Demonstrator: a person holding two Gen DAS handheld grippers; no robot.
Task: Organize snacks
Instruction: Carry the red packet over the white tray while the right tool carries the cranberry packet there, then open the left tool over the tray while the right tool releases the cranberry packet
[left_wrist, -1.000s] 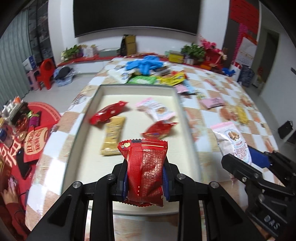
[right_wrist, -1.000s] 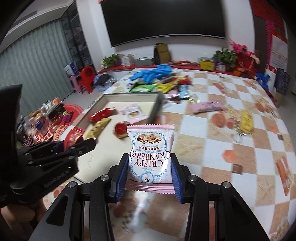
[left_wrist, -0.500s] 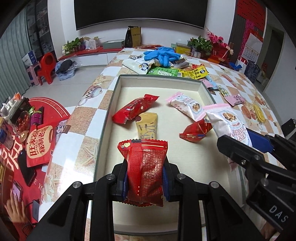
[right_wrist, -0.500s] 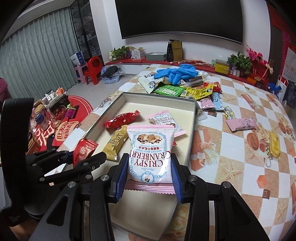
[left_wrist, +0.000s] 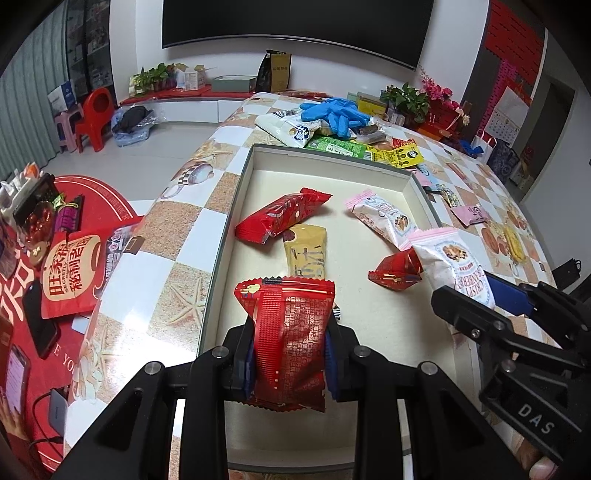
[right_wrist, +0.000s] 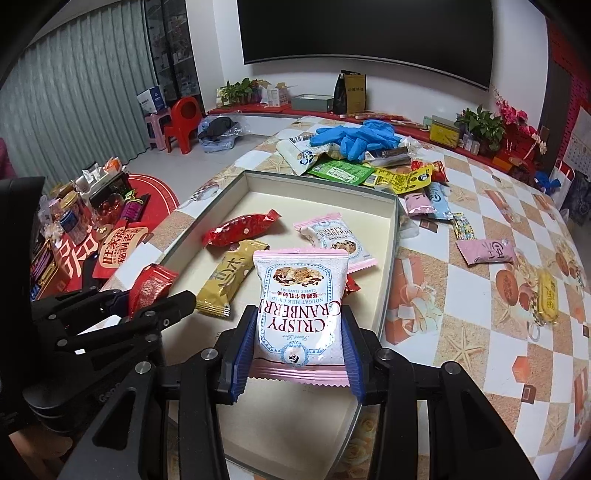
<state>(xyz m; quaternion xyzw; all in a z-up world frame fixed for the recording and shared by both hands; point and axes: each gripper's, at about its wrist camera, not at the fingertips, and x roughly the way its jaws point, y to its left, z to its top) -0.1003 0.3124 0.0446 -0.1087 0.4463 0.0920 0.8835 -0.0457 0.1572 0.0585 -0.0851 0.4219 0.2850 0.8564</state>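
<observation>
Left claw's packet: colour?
Red packet with gold print, clamped in the left claw; clearest in left wrist view.

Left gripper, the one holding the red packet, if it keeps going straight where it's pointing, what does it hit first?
Probably the gold snack bar lying in the tray, straight ahead of the left gripper and its red packet; depth is hard to judge, so bare tray floor might come first.

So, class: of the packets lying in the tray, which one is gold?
The gold packet in the middle; beside it lie two red packets and a pink-and-white one.
</observation>
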